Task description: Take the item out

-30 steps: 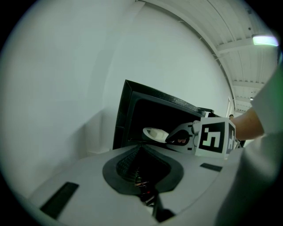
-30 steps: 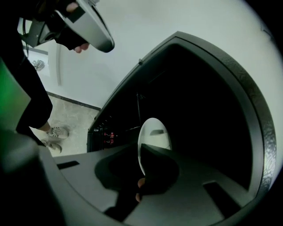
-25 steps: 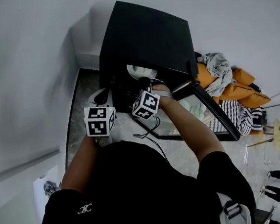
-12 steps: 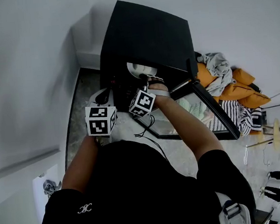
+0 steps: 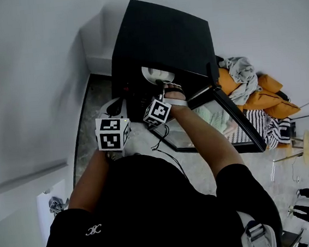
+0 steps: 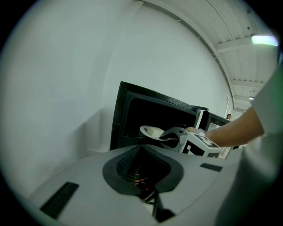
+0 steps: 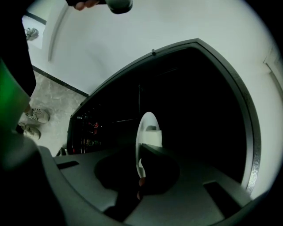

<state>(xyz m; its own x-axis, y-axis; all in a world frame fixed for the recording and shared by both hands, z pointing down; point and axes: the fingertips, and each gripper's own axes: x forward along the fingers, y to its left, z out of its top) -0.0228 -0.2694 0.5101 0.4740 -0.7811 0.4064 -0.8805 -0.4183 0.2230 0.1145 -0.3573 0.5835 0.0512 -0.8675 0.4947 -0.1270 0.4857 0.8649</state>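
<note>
White plate (image 7: 143, 119) was clamped at its rim by the right gripper (image 7: 140, 161), yet it sat inside the mouth of the black oven (image 5: 162, 37), so drawing it clear was left to do. The left gripper (image 6: 142, 181) hung outside, jaws apparently together and empty.

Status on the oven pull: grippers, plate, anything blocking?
Right hand-held gripper shut on plate rim, at oven mouth. Left hand-held gripper shut, empty, outside oven. Door open; nothing seen blocking.
</note>
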